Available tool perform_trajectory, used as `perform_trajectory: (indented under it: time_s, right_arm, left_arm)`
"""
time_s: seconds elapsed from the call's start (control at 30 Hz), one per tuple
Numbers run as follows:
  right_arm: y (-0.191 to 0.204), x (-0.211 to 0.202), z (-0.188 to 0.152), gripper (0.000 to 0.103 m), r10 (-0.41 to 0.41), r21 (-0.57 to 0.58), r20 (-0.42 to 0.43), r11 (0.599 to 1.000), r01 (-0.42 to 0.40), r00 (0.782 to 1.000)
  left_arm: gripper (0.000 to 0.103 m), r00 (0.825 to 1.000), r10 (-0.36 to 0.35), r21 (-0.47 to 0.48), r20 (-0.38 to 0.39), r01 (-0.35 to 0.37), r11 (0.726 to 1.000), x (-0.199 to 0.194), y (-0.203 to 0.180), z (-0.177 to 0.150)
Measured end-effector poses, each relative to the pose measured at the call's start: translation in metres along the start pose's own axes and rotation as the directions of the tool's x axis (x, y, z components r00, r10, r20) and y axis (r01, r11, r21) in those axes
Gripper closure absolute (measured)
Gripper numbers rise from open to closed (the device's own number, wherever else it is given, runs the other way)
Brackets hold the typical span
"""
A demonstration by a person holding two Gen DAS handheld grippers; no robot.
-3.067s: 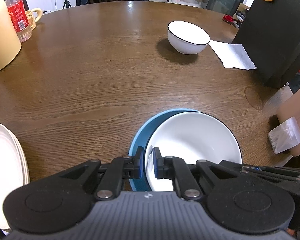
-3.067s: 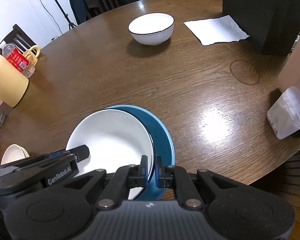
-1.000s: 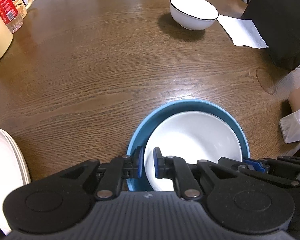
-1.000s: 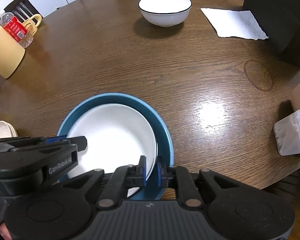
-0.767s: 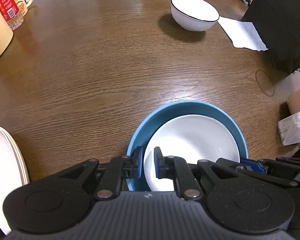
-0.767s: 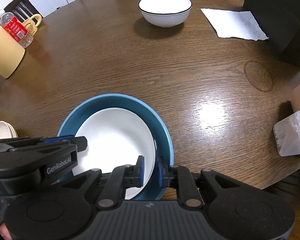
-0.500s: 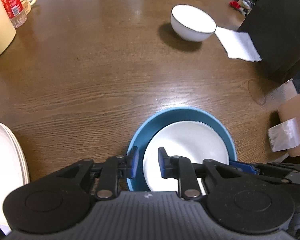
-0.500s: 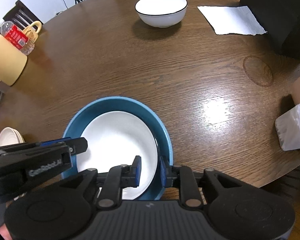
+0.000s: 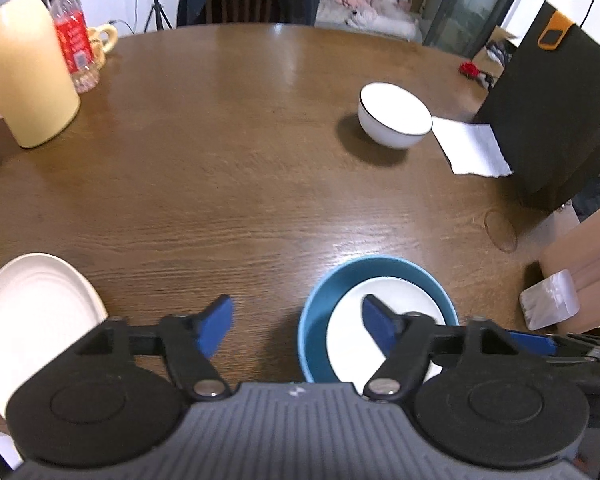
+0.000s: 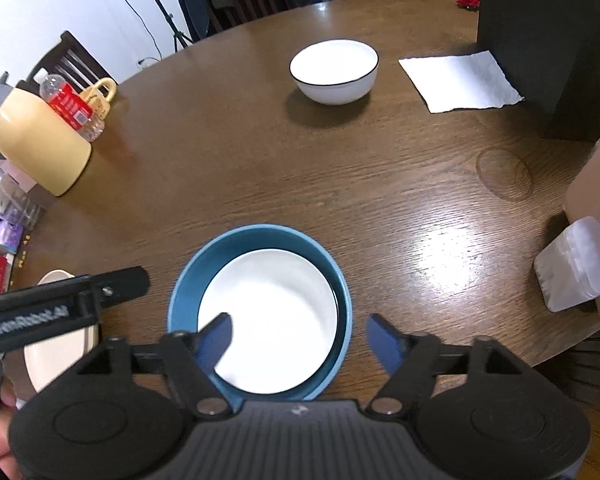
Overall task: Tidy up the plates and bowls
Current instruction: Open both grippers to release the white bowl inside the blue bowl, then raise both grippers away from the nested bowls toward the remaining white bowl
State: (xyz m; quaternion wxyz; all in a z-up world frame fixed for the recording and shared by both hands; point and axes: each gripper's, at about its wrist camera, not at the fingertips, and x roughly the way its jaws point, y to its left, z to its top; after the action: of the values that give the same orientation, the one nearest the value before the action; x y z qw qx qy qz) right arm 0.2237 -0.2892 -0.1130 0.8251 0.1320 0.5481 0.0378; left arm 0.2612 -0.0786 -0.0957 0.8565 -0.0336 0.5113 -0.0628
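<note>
A white bowl (image 10: 276,304) sits nested inside a blue bowl (image 10: 188,280) near the table's front edge; the left wrist view shows the same white bowl (image 9: 348,344) in the blue bowl (image 9: 312,308). My left gripper (image 9: 296,314) hovers above the blue bowl's left rim. Its jaws are opening and touch nothing. My right gripper (image 10: 298,326) hovers above the right rim, its jaws also opening with no contact. A second white bowl (image 9: 394,120) with a black rim stands far across the table. White plates (image 9: 32,312) lie stacked at the front left.
A yellow jug (image 9: 24,80), a red-labelled bottle (image 9: 74,52) and a mug (image 9: 100,40) stand at the far left. A white napkin (image 9: 472,148) and a black bag (image 9: 552,112) are at the right. A clear plastic pack (image 9: 550,300) leans on a cardboard box near the right edge.
Both grippers let go of the white bowl's rim, spread wide and lifted away. The white bowl now rests in the blue bowl.
</note>
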Motion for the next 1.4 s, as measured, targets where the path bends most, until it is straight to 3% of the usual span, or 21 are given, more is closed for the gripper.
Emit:
perform_trajectory:
  time_s: [0.13, 0.17, 0.33, 0.77, 1.07, 1.4]
  right_arm:
    - [-0.001, -0.016, -0.009, 0.0, 0.016, -0.007, 0.03, 1.0, -0.016, 0.999]
    - [-0.001, -0.021, -0.011, 0.0, 0.016, -0.01, 0.04, 1.0, -0.016, 0.999]
    - [-0.002, -0.043, -0.022, 0.0, 0.007, -0.028, 0.088, 1.0, -0.005, 0.996]
    - [-0.009, -0.092, -0.032, 0.0, -0.044, -0.082, 0.188, 0.995, 0.06, 0.981]
    - [-0.013, -0.091, -0.011, 0.0, -0.085, -0.088, 0.201, 0.991, 0.104, 0.976]
    - [-0.026, -0.074, 0.047, 0.0, -0.12, -0.051, 0.203, 0.99, 0.132, 0.972]
  left_arm:
    - [0.004, 0.998, -0.014, 0.004, 0.054, 0.014, 1.0, -0.019, 0.006, -0.008]
    - [0.0, 0.997, -0.018, 0.005, 0.069, 0.018, 1.0, -0.024, 0.007, -0.009]
    - [0.0, 0.99, -0.042, 0.012, 0.134, 0.041, 0.999, -0.047, 0.007, -0.021]
    - [0.0, 0.975, -0.003, 0.014, 0.224, -0.001, 1.0, -0.085, 0.008, -0.031]
    - [0.0, 0.968, 0.012, 0.032, 0.252, -0.02, 0.999, -0.082, 0.011, -0.007]
    - [0.0, 0.961, 0.021, 0.079, 0.275, -0.044, 0.996, -0.055, 0.008, 0.059]
